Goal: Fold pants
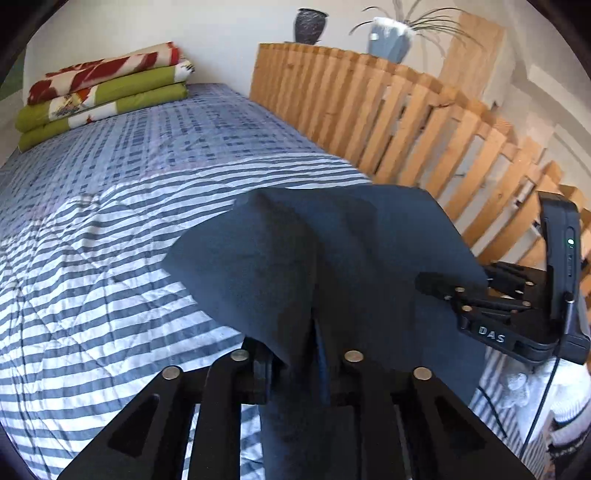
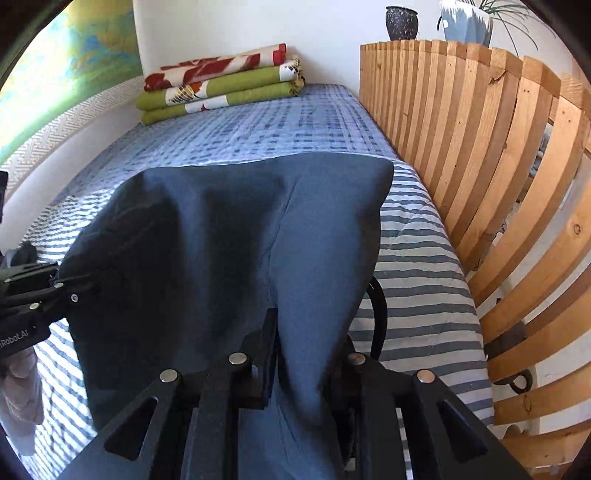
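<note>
- One pants (image 2: 229, 236), dark blue, on the bed (image 2: 258, 125).
- Two claws: left claw (image 1: 295, 354), right claw (image 2: 306, 354).
- Three folded blankets (image 2: 221, 81), stacked at the bed's far edge.
- Two pots: dark vase (image 2: 402, 23), grey planter (image 2: 466, 21).
- One slatted frame (image 2: 480, 122) along the bed's right edge.

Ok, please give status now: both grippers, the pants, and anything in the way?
Left gripper and right gripper both gripping pants. Pants held up, draped over striped quilt. Folded blankets far end, not in way.
</note>
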